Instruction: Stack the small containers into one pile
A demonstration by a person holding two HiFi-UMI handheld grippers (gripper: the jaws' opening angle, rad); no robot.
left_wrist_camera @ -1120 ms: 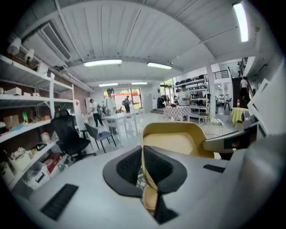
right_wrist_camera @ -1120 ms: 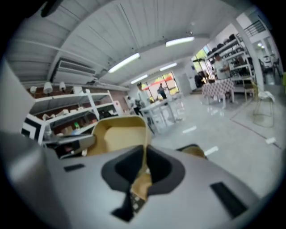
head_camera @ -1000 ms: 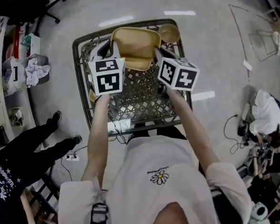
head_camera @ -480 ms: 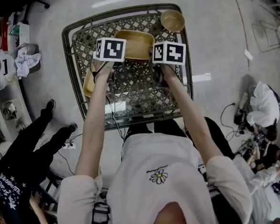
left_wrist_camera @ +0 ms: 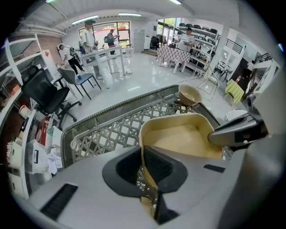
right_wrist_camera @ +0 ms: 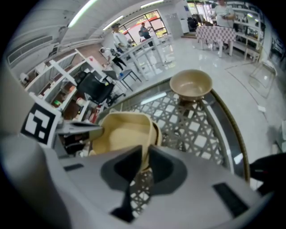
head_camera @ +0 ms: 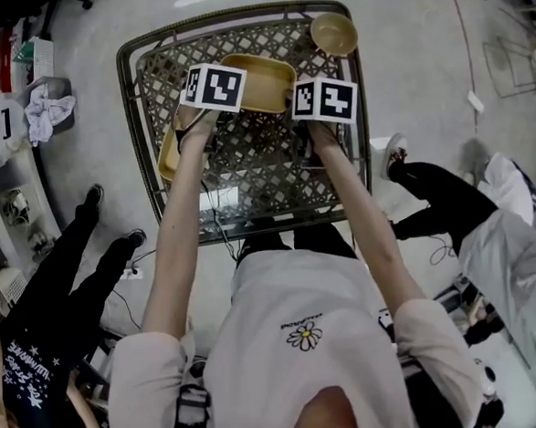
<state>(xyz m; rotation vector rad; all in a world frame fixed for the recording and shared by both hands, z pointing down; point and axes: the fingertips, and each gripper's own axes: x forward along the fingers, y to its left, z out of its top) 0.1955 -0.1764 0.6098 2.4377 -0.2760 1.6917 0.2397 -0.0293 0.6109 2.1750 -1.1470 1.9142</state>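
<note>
1. Grip state: the left gripper (left_wrist_camera: 142, 156) is clenched on the left rim of the tan rectangular plastic container (left_wrist_camera: 183, 138). The right gripper (right_wrist_camera: 145, 163) has the opposite rim between its pads. Its jaws have just been opening, though the pads appear to bear on the rim.
2. Position: the container sits at the far middle of the grey metal lattice table (head_camera: 256, 177), between both grippers. We cannot tell whether its base rests fully on the lattice.
3. Other containers: a round tan bowl (head_camera: 333, 33) stands at the far right corner, well apart. A second tan container (head_camera: 166, 156) lies at the left edge, partly under the left forearm.
4. Hazard: if the right side lets go before the base is seated, we expect the container to pivot on the left grip and tip.
5. Hazard: the left forearm passes over the second tan container, so a careless withdrawal could push it off the table.
6. Hazard: the lattice openings could catch a corner and leave the container tilted for stacking.
</note>
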